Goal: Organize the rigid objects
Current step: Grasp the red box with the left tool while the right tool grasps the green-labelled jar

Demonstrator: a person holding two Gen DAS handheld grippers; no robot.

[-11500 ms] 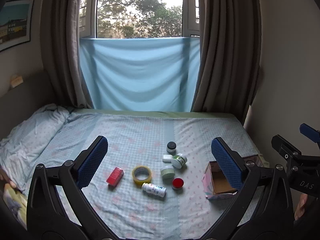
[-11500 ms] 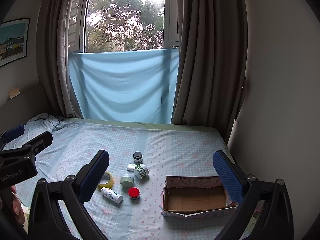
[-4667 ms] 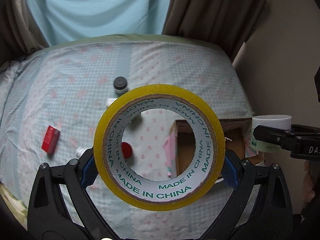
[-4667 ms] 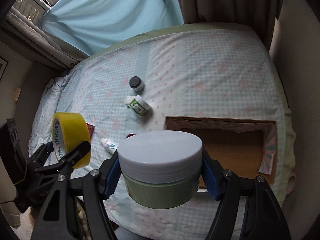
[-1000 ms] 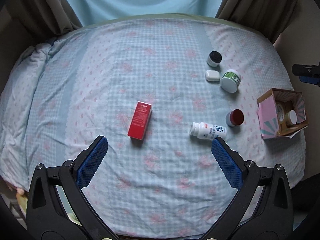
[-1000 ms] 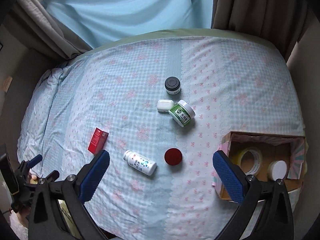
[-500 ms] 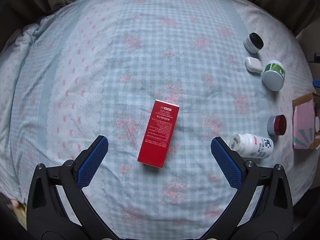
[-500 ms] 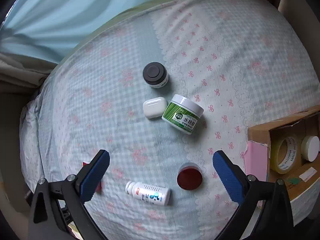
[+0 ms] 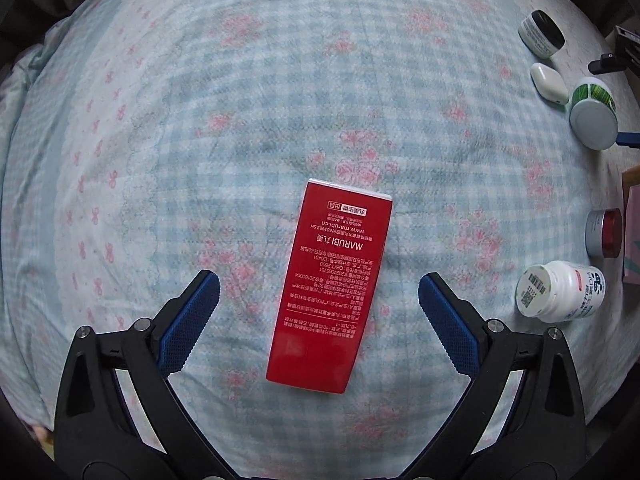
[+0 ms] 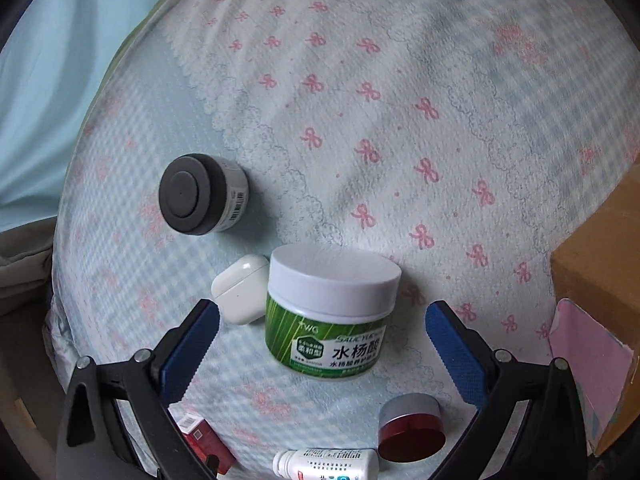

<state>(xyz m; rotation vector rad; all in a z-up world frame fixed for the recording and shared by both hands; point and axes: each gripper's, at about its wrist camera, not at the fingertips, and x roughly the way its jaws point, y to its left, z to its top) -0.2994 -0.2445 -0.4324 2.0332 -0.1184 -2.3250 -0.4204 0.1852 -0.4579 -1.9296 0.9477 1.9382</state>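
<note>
Red box: lies flat on bedsheet, between the spread fingers of left gripper; not touched.
Green jar: landmark; tilted on the sheet, between the wide-apart fingers of right gripper; no contact.
White case: touching green jar, left side.
Black jar: up-left of green jar, apart.
Red-lid tin: below-right of green jar.
Pill bottle: below green jar, on its side.
Carton: right of green jar; inside hidden.
Progress: six items loose on the sheet; both grippers empty, each apparently lined up for a pick.
</note>
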